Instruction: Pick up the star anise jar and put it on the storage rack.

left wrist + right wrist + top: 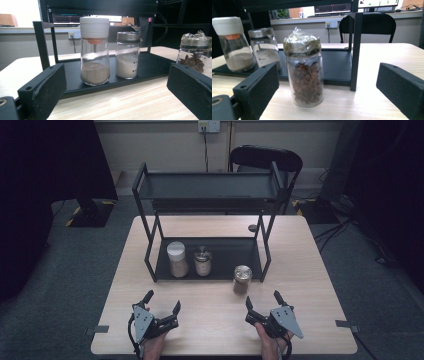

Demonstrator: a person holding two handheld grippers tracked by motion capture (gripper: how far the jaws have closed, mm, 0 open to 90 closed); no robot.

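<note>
Behind the star-anise jar (242, 280), right tongs (264, 301) rest level, open.

A black chair (266, 157) stands behind the table (310, 285); a wall socket (209, 126) sits above it.

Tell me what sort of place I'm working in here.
Probably an office or lab room set up for recording, not a kitchen. A plain wooden table stands on grey carpet, a black folding chair sits behind it, and a wall socket with a cable shows on the back wall.
</note>
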